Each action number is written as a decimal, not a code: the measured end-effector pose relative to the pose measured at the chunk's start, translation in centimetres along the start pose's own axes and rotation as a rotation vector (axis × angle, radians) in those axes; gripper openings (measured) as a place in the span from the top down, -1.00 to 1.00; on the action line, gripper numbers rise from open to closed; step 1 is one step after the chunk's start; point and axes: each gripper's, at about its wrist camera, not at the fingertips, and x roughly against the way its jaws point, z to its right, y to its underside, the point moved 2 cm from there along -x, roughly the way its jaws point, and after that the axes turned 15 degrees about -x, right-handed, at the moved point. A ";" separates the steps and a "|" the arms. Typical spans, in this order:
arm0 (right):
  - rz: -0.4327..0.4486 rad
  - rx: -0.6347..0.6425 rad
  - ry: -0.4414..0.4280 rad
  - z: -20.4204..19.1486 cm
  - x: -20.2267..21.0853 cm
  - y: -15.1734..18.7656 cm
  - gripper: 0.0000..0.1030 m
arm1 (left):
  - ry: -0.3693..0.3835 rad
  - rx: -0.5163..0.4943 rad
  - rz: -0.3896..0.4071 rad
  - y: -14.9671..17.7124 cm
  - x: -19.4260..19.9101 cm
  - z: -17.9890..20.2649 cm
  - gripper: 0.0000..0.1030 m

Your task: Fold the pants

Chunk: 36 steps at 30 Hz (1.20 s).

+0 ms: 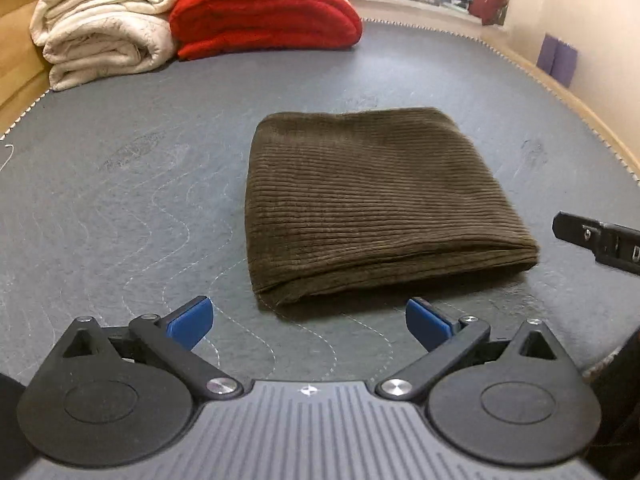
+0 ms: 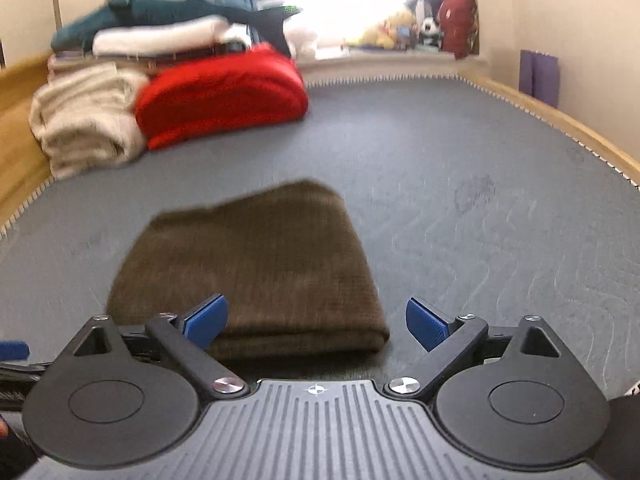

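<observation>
Pants [image 1: 380, 204]: brown corduroy, folded into a compact rectangle, lying flat on the grey quilted bed [image 1: 120, 184], near its middle; folded edge faces both cameras.
Left claw [image 1: 309, 322]: jaws spread wide, nothing between the blue pads [image 1: 191, 320]; held above the bed, just short of the pants' near edge, not touching them.
Right claw [image 2: 316, 320]: jaws spread wide, empty; held over the near edge of the pants, no contact visible; view blurred.
Far left corner of the bed: cream blanket [image 1: 104, 36] beside a red blanket [image 1: 264, 12], well apart from the pants.
Windowsill: soft toys [image 2: 396, 32].
</observation>
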 end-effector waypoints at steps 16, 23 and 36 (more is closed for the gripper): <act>-0.072 0.073 0.016 -2.3 -2.3 1.9 -0.87 | -0.017 0.069 -0.018 0.3 -4.5 -0.5 -0.99; -0.078 0.076 0.019 -2.3 -2.5 1.8 -0.87 | -0.006 0.087 -0.027 0.3 -4.7 -0.7 -0.99; -0.076 0.085 0.014 -2.3 -2.3 1.9 -0.87 | -0.012 0.084 -0.029 0.5 -4.7 -0.5 -0.99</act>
